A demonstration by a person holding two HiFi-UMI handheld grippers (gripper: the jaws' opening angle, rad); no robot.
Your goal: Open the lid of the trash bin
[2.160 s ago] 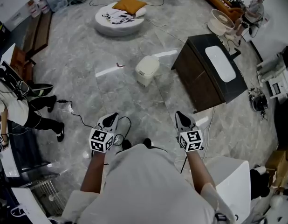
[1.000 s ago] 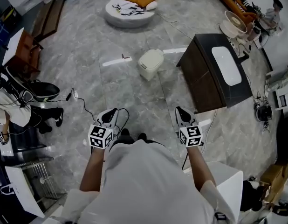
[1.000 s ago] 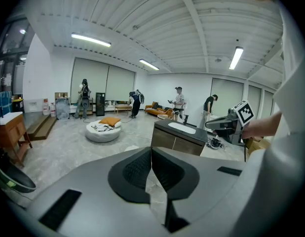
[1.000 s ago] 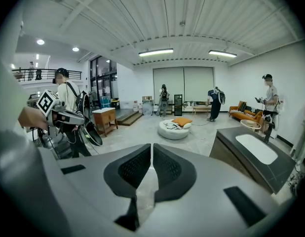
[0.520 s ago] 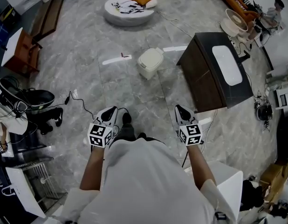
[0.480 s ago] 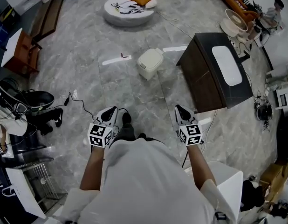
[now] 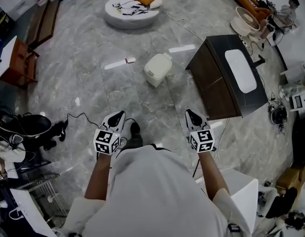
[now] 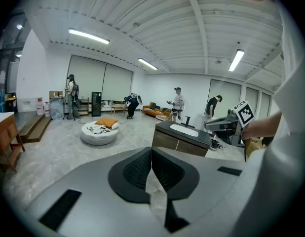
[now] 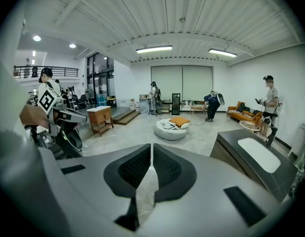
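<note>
Trash bin (image 7: 157,69), its lid (image 7: 159,62) down, stands on the floor (image 7: 113,90) well ahead of both tongs, just beside a dark cabinet (image 7: 226,78). The left tongs (image 7: 118,116) and the right tongs (image 7: 190,114) are held out in front of the person's body. Each has its jaws pressed together on nothing, and neither gripper view shows the bin past its own jaws. A black cable (image 7: 78,116) trails over the floor near the person's feet. The lid is not yet touched. Likely trouble: a foot catching that cable on the approach, or closed tongs shoving at the lid so the light bin skids or tips on the polished floor instead of opening.
</note>
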